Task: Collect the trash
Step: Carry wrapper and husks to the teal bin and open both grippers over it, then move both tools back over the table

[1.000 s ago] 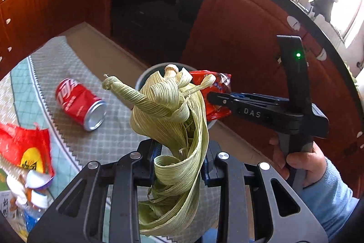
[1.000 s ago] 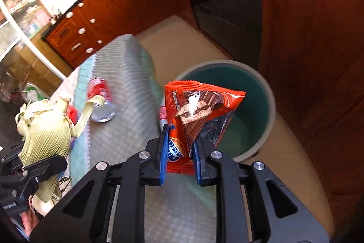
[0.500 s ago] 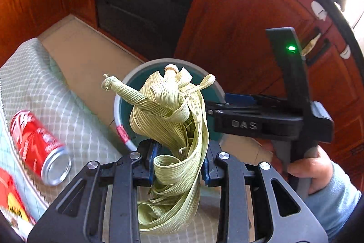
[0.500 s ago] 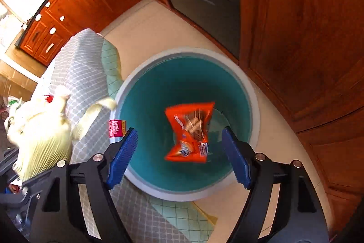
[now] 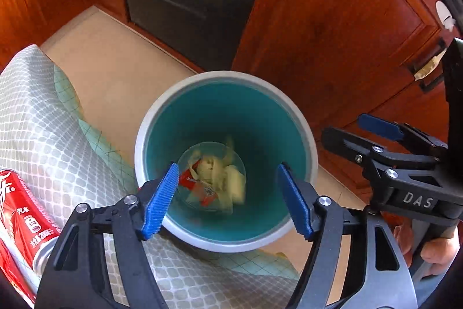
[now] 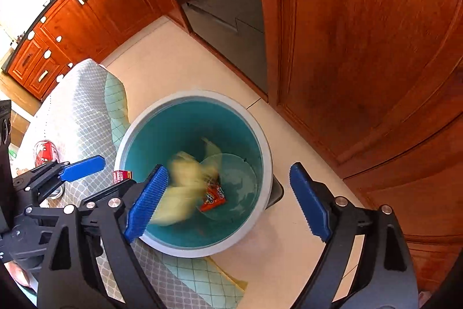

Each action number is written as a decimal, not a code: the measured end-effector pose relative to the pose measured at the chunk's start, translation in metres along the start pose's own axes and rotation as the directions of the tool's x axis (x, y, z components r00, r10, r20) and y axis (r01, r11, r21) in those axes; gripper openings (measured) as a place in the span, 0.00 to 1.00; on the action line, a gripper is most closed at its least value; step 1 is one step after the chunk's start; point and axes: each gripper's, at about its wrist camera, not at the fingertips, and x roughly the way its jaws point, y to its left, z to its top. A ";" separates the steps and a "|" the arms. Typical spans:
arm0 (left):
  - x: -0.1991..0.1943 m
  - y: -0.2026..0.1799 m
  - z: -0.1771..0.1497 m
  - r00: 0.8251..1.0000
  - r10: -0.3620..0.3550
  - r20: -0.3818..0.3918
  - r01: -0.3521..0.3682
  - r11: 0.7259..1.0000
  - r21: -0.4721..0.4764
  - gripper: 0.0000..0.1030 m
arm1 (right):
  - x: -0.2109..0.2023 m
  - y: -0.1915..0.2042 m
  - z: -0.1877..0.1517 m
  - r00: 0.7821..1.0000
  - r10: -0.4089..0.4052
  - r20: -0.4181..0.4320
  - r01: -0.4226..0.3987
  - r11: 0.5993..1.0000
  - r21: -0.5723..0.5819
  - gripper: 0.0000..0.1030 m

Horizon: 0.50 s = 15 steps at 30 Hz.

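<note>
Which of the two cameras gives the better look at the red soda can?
The left wrist view. There the soda can lies large at the lower left edge on the tablecloth, its label readable, though partly cut off. The right wrist view shows the can small and far, partly hidden behind the other tool.

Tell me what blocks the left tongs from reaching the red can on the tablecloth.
Nothing visible. The can lies on its side on the tablecloth, beside the left tongs, which hang open and empty over the bin. Only bare cloth lies between them.
</note>
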 end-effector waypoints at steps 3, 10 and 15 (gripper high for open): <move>-0.009 0.003 -0.005 1.000 0.006 0.010 -0.006 1.000 -0.011 0.72 | -0.005 -0.001 -0.002 1.000 0.006 0.006 -0.006 1.000 -0.001 0.81; -0.033 0.011 -0.033 0.999 0.043 0.027 -0.042 0.999 -0.020 0.74 | -0.024 0.015 -0.016 1.000 0.011 0.004 -0.011 1.000 -0.030 0.84; -0.065 0.028 -0.064 0.998 0.027 0.058 -0.024 0.998 -0.066 0.74 | -0.054 0.038 -0.034 0.999 0.025 0.039 -0.022 0.997 -0.076 0.84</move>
